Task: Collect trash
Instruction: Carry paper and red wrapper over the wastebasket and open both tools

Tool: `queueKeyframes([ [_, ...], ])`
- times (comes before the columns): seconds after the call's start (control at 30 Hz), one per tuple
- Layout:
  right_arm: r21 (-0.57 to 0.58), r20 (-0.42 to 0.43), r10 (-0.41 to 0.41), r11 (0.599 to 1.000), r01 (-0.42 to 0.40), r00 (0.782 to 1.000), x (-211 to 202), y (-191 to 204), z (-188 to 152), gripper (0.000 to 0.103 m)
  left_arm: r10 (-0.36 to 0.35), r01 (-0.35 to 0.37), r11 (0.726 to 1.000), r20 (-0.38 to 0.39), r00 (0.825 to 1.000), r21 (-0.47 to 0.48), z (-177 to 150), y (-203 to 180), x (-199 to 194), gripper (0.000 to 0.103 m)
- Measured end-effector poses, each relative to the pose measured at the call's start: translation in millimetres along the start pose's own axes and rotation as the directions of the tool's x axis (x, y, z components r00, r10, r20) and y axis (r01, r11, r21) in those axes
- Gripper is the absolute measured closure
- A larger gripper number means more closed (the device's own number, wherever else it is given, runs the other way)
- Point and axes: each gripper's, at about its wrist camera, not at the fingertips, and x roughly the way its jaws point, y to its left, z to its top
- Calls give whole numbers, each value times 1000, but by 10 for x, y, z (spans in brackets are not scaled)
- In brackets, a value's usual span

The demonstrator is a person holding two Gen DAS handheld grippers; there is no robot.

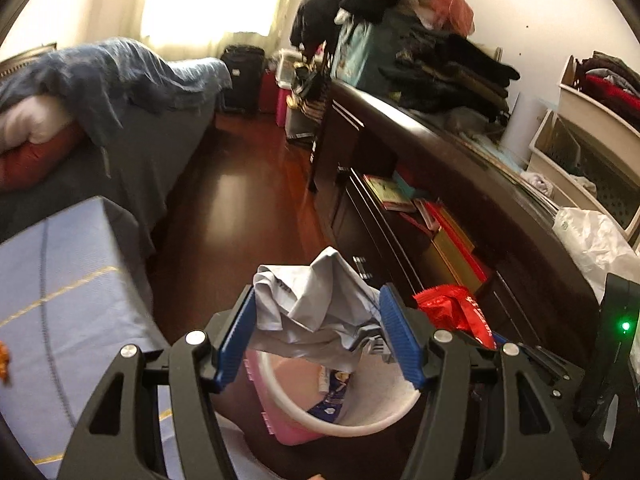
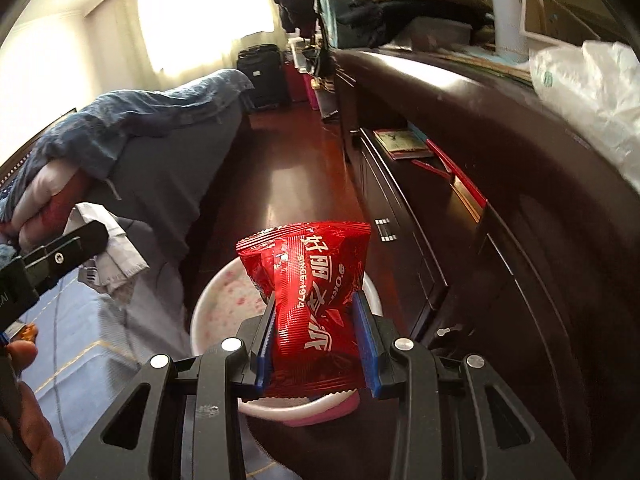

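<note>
My left gripper (image 1: 318, 292) is shut on a crumpled grey plastic mailer (image 1: 316, 312), held between its blue pads (image 1: 240, 328) just above a pink trash bin with a white rim (image 1: 360, 426). Some wrappers lie inside the bin. My right gripper (image 2: 315, 300) is shut on a red snack packet (image 2: 316, 264) with white lettering, pinched at its middle over the same bin (image 2: 204, 308). In the left wrist view the red packet (image 1: 452, 308) shows just right of the mailer. In the right wrist view the grey mailer (image 2: 112, 256) hangs at the left edge.
A long dark dresser (image 1: 460, 184) piled with clothes runs along the right, with a white plastic bag (image 1: 592, 240) on top. A bed with a blue blanket (image 1: 160, 128) is at the left, a blue-covered surface (image 1: 60, 280) close by. Red-brown wooden floor (image 1: 232, 208) lies between. A hand (image 2: 24, 420) shows at the lower left.
</note>
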Motion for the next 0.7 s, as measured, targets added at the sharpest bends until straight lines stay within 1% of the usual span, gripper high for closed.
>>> queueKeyframes([
  [0.13,8,-22,-11,1000,11,1000,194,-30,8,67,-11,11,1000,-42,999,-21,20,19,270,39],
  [0.2,-1,-26,-15,1000,15,1000,276,-9,21,65,-23,21,999,-61,998,-25,37,31,373,37],
  [0.27,-17,-38,-27,1000,26,999,376,18,33,55,-23,21,999,-70,997,-28,40,50,434,35],
  [0.3,-21,-41,-32,999,31,999,401,37,25,54,-23,20,999,-73,997,-32,41,57,468,34],
  [0.4,-34,-47,-44,998,43,998,472,77,-2,54,-36,32,998,-80,996,-48,30,96,512,29],
  [0.47,-34,-53,-47,998,46,997,491,72,-22,50,-48,43,997,-84,995,-61,29,123,524,29],
  [0.53,-33,-57,-47,998,45,997,488,63,-43,49,-52,47,997,-81,995,-66,45,130,524,25],
  [0.6,-33,-60,-49,998,47,997,478,57,-56,49,-66,60,996,-77,995,-73,62,129,513,24],
  [0.67,-31,-59,-50,998,48,997,457,63,-56,49,-78,73,995,-74,994,-70,78,112,493,19],
  [0.7,-30,-57,-52,998,50,997,431,60,-60,49,-81,76,995,-72,994,-68,82,100,486,13],
])
